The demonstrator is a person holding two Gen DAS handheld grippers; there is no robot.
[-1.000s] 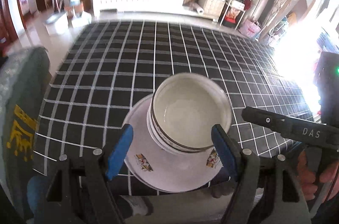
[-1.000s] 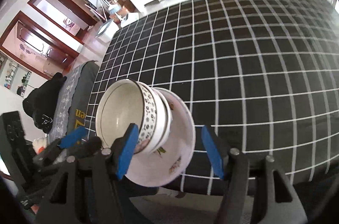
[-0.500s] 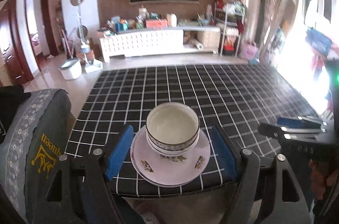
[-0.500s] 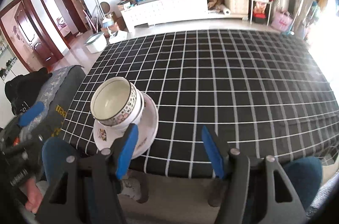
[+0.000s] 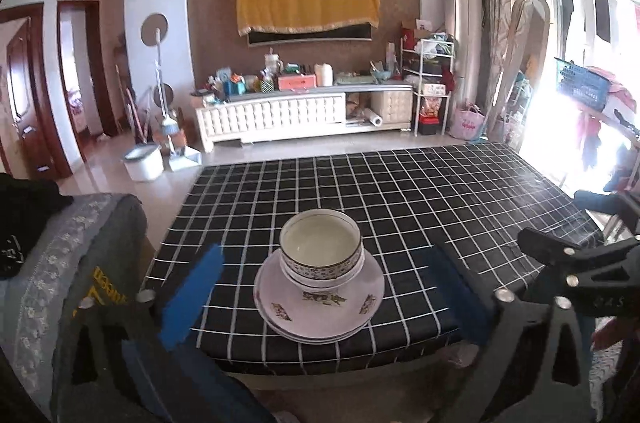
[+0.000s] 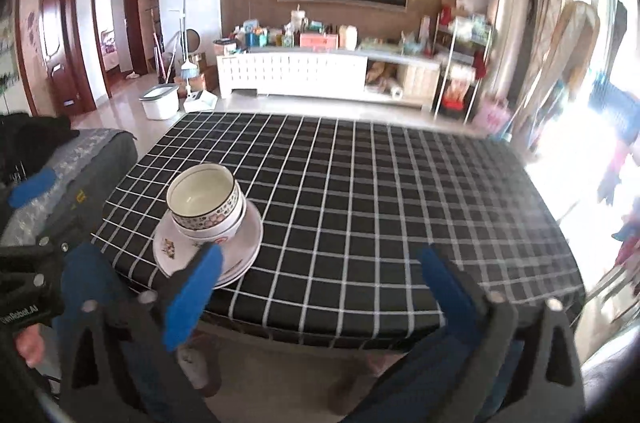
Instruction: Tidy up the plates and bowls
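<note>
1. The stacked bowls point(image 5: 321, 254) sit on the plates point(image 5: 320, 307) at the worktop point(image 5: 440, 199) near edge.
2. Left gripper point(image 5: 324, 297) faces them dead ahead, jaws apart, empty.
3. Right gripper point(image 6: 320, 293) (also wide apart) has them off to its left, so left's nearer.

Left claw point(image 5: 326, 291) agape, right claw point(image 6: 316, 287) agape, both seemingly empty

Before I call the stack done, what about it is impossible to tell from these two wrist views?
- How many bowls: nested walls hide the lower ones in both views.
- How many plates: stacked rims overlap; the right gripper's finger covers their near edge in the right view.
- Table near edge: cut off by both grippers' frames; left gripper is open too.
</note>
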